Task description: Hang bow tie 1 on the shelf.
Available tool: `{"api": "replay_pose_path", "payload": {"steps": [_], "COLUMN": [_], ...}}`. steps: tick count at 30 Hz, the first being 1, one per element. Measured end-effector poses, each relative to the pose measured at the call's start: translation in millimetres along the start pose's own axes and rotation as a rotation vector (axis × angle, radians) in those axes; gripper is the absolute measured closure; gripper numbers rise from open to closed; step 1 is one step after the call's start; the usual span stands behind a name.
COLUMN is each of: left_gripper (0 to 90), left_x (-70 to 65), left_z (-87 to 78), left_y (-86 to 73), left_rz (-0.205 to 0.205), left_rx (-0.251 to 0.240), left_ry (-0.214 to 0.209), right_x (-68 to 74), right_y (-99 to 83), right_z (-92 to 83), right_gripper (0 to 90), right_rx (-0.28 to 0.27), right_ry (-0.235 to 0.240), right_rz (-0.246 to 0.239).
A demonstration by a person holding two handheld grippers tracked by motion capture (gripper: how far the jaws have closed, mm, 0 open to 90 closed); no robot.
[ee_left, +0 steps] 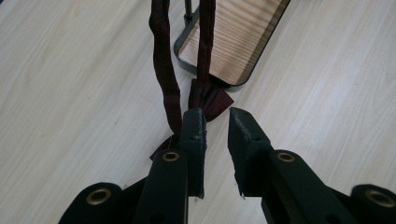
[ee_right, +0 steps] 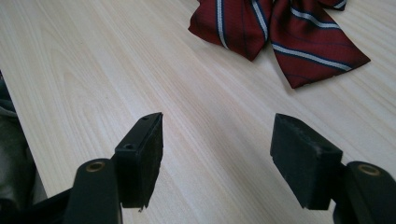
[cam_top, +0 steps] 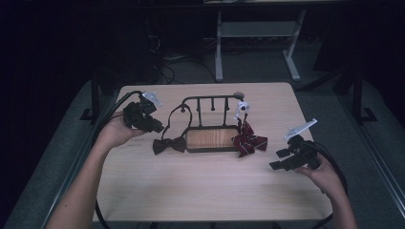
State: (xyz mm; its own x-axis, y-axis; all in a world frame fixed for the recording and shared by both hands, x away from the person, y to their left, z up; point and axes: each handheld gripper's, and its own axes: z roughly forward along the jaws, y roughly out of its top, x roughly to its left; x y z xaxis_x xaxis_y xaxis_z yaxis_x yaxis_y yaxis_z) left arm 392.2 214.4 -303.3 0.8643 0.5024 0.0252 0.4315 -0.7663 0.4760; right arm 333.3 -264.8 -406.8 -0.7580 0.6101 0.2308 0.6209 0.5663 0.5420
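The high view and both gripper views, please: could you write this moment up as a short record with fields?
table: light wood tabletop
rack: black metal rack on a wooden base, mid-table
dark bow tie: dark bow tie lying left of the base, its strap looped over the rack's left end
striped bow tie: red striped bow tie at the base's right end
left gripper: left gripper narrowly open, empty, right by the dark bow tie
right gripper: right gripper wide open, empty, short of the striped bow tie

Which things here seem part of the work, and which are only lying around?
Likely in use:
dark bow tie, strap looped over the rack
striped bow tie
rack
left gripper
right gripper

Just around:
white desk frame behind the table
floor cables
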Motion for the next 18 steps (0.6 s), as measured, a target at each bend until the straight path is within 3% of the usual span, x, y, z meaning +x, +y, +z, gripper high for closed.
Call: {"api": "replay_pose_path", "payload": {"steps": [18], "left_gripper": [73.4], "left_x": [-9.8], "left_z": [4.9], "left_y": [-27.3], "left_rz": [-0.003], "left_rx": [-0.03], "left_ry": [-0.024], "right_x": [-4.1], "right_y": [-4.3], "right_z": [-0.5], "right_gripper": [33.6], "right_rx": [0.006], "right_ry": [-0.004], "right_rz": [0.014]}}
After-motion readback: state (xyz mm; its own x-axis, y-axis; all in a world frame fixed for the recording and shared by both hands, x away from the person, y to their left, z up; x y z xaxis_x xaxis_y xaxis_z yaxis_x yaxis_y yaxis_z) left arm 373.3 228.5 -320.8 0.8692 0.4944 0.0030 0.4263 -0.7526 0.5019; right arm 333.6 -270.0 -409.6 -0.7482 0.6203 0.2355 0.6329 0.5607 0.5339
